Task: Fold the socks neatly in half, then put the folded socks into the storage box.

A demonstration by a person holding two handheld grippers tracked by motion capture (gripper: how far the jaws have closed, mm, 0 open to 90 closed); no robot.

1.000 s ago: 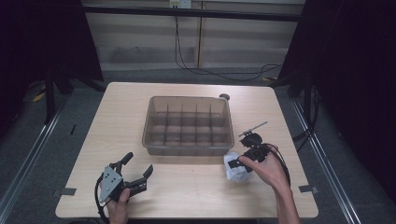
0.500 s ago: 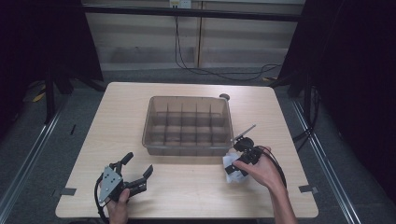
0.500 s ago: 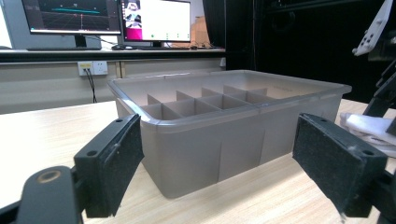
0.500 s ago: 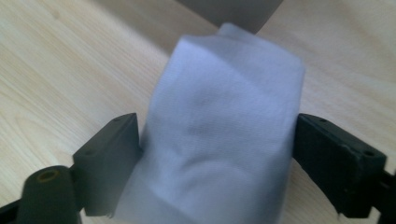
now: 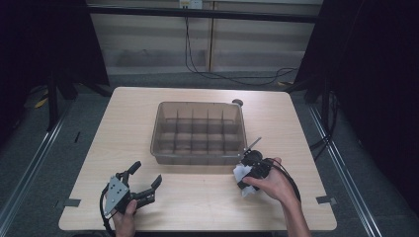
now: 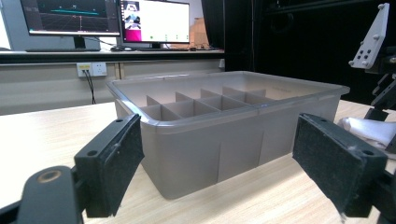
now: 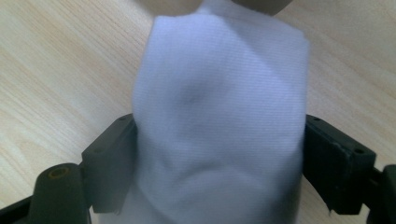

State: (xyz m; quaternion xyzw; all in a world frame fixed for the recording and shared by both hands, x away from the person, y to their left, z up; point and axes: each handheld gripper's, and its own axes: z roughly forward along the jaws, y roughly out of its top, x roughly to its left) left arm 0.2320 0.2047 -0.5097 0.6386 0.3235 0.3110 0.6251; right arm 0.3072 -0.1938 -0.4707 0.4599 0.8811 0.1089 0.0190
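Right hand-held gripper (image 7: 219, 154), jaws wide and closing around white cloth (image 7: 219, 107), contact unclear.

The pale wooden table (image 5: 148, 123) is evenly lit from above, while the frame's edges are lost in darkness. In the right gripper view, the white folded cloth (image 7: 219, 116) is rendered soft and blurred at close range.

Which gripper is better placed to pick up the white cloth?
Right. The right gripper is already down over the white cloth, which lies between its jaws. The left gripper sits open near the table's front-left, apart from the cloth.
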